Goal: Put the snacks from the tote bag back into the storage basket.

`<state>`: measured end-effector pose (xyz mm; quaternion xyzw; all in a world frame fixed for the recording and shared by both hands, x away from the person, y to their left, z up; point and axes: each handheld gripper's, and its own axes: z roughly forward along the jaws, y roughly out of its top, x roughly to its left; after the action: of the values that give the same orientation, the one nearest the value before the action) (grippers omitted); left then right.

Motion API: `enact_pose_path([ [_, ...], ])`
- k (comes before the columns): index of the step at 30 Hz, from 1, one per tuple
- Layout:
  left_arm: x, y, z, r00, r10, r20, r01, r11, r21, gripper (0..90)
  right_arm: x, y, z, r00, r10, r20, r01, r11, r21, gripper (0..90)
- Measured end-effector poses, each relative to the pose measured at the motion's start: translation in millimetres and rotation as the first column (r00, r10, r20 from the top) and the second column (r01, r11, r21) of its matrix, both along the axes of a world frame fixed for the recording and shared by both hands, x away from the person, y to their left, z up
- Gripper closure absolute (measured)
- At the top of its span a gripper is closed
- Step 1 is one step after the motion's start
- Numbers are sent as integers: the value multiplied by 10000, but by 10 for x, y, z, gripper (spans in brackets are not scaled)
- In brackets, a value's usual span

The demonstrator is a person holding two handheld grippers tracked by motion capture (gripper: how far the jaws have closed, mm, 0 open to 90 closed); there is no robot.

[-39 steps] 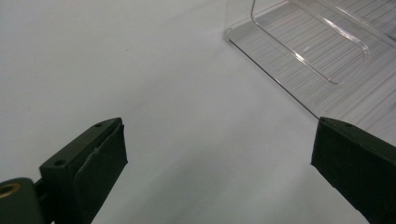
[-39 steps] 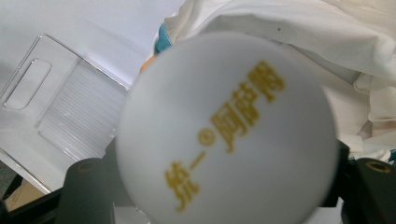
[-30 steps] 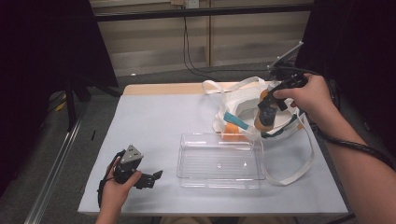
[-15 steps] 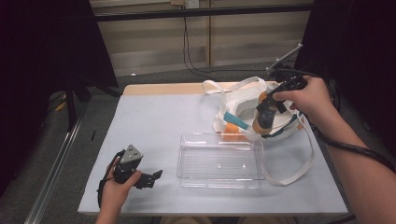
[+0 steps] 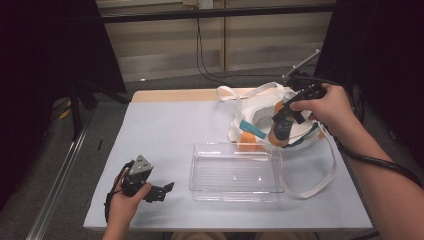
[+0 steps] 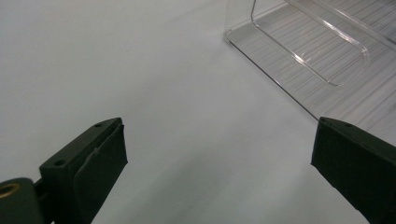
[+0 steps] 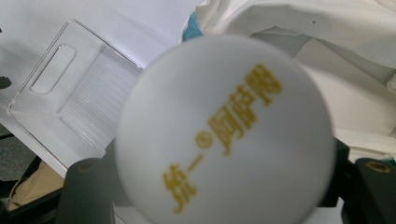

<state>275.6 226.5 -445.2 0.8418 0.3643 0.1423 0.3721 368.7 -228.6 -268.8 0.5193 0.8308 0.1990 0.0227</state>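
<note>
— While the right tongs [image 5: 278, 136] hang over the mouth of the white bag [image 5: 260, 107] at the far right of the counter [image 5: 165, 125], what do they carry?

— They are clenched on a bottle [image 7: 224, 130]; in the right gripper view its round white cap with gold lettering sits between the two black jaws, very close to the lens and blurred; in the high view an orange part of it shows at the tip of the tongs, just above the bag's opening.

— And the bag itself?

— It lies slumped with its mouth open; its long straps [image 5: 320, 180] trail over the counter, one looping round the right end of the clear tray [image 5: 235, 192]; something teal and orange shows inside, too small to name.

— Where is the tray?

— In the middle of the counter, just in front of the bag, touching or nearly touching its cloth; I cannot tell which.

— The left tongs [image 5: 167, 189]?

— Released; in the left gripper view the jaws stand wide apart with bare counter between them; a corner of the tray lies ahead of them to the right; in the high view the left hand [image 5: 125, 202] rests them near the front left corner, pointing toward the tray, near it but apart.
</note>
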Motion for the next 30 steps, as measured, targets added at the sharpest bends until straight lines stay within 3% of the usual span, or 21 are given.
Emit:
enact_pose_path([
  [30, -3, -3, 4, 10000, 15, 16, -15, 10000, -99, 32, -47, 164, -85, 9989, 454, -80, -455, 9990, -22, 304],
])
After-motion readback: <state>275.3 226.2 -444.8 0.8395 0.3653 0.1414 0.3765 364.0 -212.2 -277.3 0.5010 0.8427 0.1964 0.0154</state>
